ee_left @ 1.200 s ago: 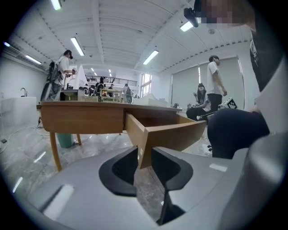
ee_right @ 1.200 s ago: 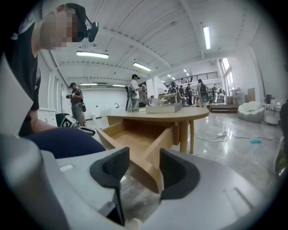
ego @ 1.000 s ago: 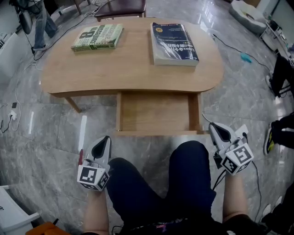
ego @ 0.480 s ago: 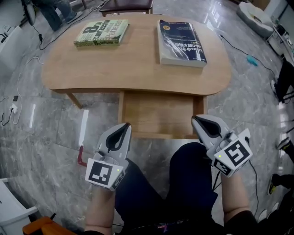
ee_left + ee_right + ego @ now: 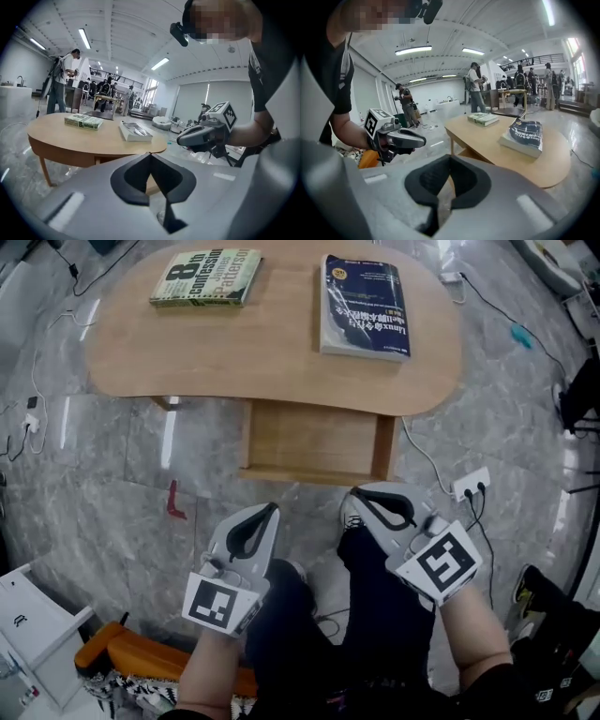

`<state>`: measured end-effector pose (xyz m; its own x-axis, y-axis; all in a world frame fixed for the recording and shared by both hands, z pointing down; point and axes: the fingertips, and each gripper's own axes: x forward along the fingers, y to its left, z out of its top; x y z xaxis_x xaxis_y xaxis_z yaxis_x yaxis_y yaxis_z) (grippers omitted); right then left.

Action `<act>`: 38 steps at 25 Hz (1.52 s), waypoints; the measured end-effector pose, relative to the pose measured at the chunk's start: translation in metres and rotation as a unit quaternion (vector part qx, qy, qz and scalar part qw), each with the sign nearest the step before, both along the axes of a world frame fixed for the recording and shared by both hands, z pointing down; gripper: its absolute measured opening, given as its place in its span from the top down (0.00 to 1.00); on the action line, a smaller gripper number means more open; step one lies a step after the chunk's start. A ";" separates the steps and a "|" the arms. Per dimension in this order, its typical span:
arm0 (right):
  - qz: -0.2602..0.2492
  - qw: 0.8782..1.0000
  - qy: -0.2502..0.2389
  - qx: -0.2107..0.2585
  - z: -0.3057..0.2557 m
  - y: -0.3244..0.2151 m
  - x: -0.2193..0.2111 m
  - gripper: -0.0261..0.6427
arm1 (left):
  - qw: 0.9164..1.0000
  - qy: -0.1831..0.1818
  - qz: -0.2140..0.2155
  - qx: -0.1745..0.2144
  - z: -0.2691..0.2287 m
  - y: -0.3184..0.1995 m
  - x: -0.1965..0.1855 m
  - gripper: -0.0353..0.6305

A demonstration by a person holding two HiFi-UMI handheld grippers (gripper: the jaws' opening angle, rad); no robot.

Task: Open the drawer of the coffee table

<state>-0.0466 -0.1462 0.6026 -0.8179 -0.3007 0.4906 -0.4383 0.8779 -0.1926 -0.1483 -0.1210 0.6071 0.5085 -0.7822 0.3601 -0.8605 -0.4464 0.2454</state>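
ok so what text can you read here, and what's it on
"8th", large, on the green book; the smaller lines beside it seem to read "Confession" and "Patterson".
On the blue book: white cover print, too small to read.
No other text is readable.

Looks like a big open lab hall: polished marble floor (image 5: pixel 103 493), loose cables (image 5: pixel 427 465), power strip (image 5: pixel 470 485), ceiling strip lights (image 5: pixel 412 50), people (image 5: pixel 476 89) standing about.

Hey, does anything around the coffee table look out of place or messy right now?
Nothing looks spilled or broken. The drawer stands pulled out from under the coffee table, and a small red item lies loose on the floor beside it.
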 end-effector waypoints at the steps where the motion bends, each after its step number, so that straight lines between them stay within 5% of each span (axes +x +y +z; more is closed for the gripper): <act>1: -0.004 1.000 0.002 -0.013 -0.017 0.007 0.000 0.96 | 1.000 -0.002 0.000 -0.015 -0.017 0.007 0.001 0.94; 9: -0.004 0.998 0.007 -0.064 -0.156 0.059 0.006 0.96 | 0.999 -0.004 0.015 -0.051 -0.168 0.054 0.016 0.94; 19: 0.018 0.998 -0.011 -0.058 -0.319 0.156 -0.002 0.96 | 0.995 0.017 0.099 -0.021 -0.339 0.158 0.061 0.94; 24: 0.041 0.998 -0.023 -0.039 -0.364 0.205 -0.005 0.96 | 0.991 0.010 0.131 -0.009 -0.373 0.205 0.066 0.94; 38: 0.050 0.999 -0.010 -0.018 -0.393 0.296 0.009 0.96 | 0.989 0.026 0.141 -0.030 -0.387 0.286 0.077 0.94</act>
